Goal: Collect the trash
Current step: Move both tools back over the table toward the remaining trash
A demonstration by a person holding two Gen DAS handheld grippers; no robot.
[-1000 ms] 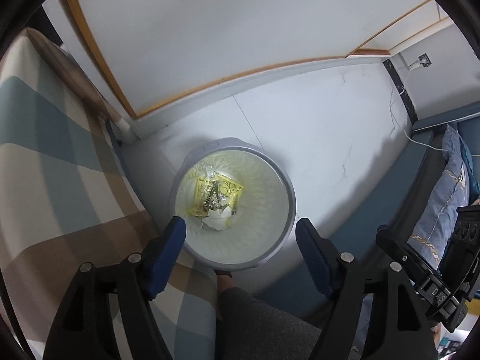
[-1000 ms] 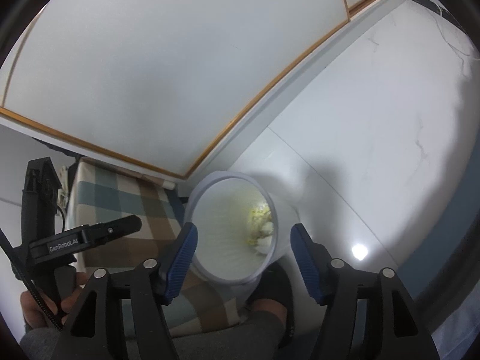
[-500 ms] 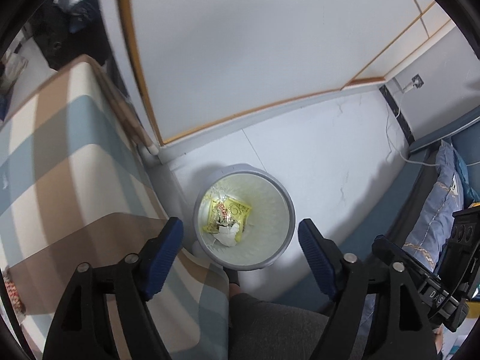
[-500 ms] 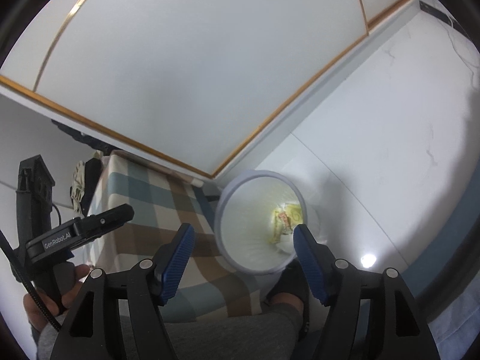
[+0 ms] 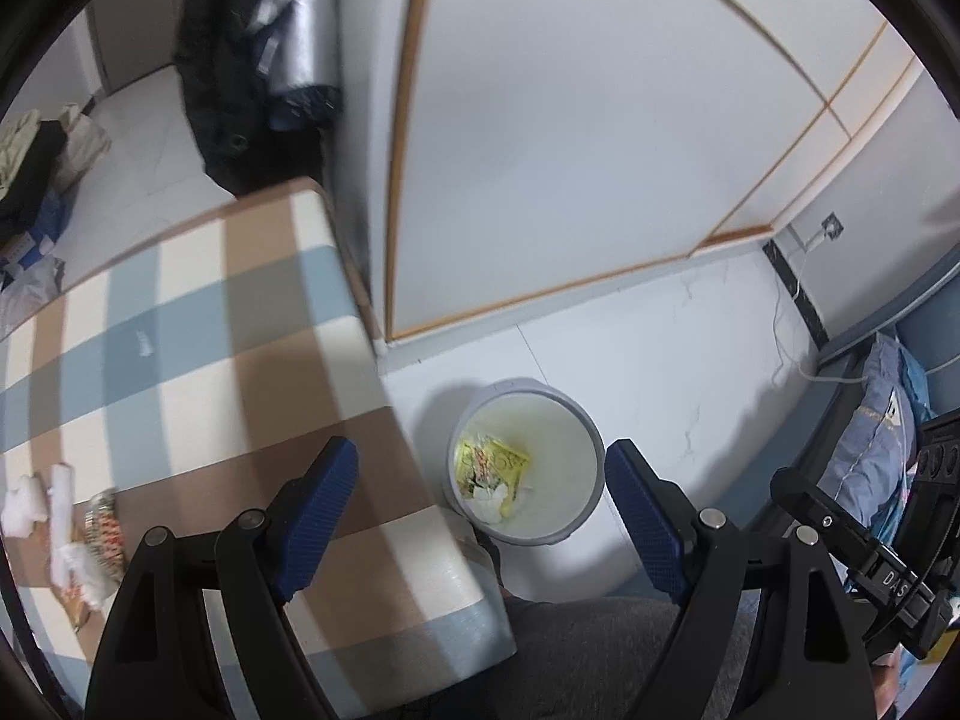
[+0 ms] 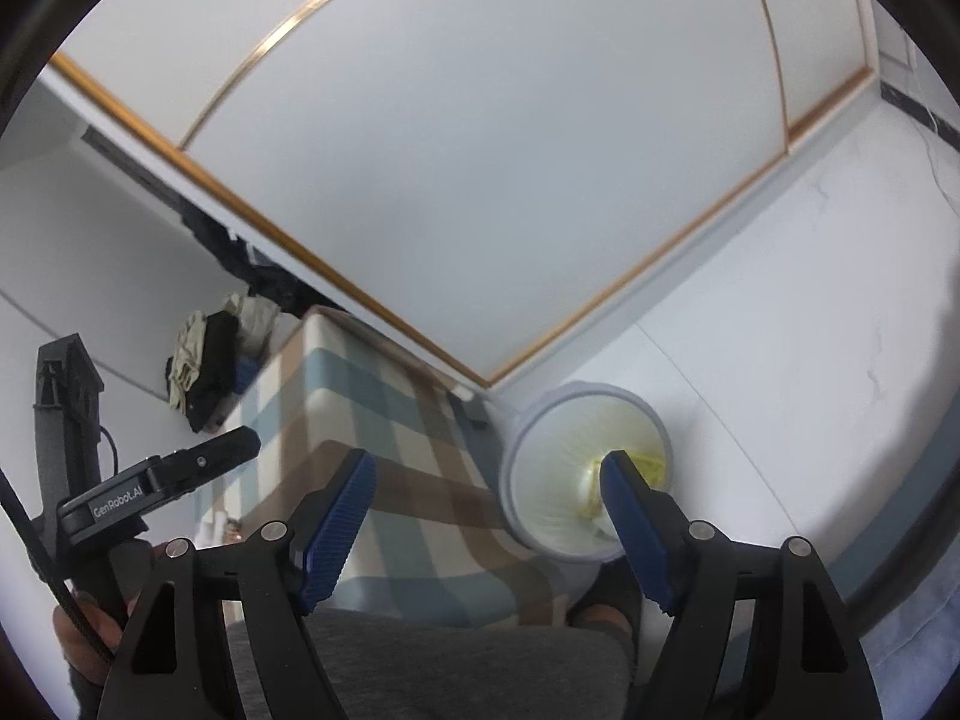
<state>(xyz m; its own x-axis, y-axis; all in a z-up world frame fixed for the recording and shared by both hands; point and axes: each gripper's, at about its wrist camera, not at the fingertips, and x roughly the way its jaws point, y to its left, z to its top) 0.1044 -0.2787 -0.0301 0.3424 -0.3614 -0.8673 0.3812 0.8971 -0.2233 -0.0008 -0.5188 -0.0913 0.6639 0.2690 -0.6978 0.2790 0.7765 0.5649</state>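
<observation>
While both grippers, L (image 5: 480, 510) & R (image 6: 489, 516), gape empty, yellow wrapper (image 5: 489, 462) lies in bin (image 5: 591, 483).

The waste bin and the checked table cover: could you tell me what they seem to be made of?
Waste bin: probably plastic, with a smooth matte pale grey rim and wall.
Checked table cover: looks like wipe-clean vinyl or coated cloth, lying flat with a soft sheen, though woven fabric is possible.

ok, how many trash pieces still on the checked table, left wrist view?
3 that I can make out, clustered at the table's left edge: a white wad, a rolled white tissue, and a crinkled wrapper. More may sit beyond the frame edge.
</observation>
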